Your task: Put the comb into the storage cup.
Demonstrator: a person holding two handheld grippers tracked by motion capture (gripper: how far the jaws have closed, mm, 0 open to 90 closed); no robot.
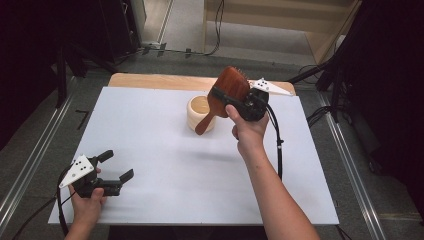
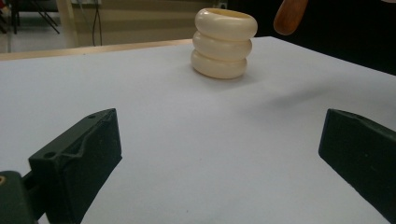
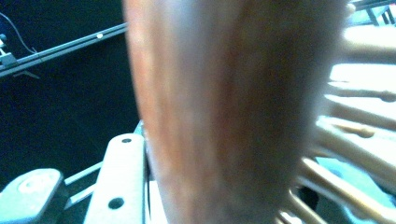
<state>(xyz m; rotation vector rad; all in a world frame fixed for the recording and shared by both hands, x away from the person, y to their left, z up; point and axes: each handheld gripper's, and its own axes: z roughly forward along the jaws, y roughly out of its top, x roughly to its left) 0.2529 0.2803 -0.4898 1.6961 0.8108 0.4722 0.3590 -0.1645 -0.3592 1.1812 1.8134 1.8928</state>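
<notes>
Standing on the white table top (image 1: 165,150), toward its far middle, is a cream ribbed cup (image 1: 198,113), built of three stacked rounded rings and open at the top; a light inner wall is seen from the high view, and its contents cannot be told. From the left gripper view the cup (image 2: 224,43) is seen upright and well apart from the jaws.

A reddish-brown wooden hairbrush (image 1: 227,92) is held in the air above and just right of the cup, pinched at its oval head by the right gripper (image 1: 239,100). Its handle slopes down and left across the cup's rim; whether it touches cannot be told. Pale bristles show at the head's far edge. In the right gripper view the polished wooden back (image 3: 224,112) is seen blurred, with wooden pins at the right.

The left gripper (image 1: 112,166) is held low at the near left of the table, jaws spread wide, nothing between them.
</notes>
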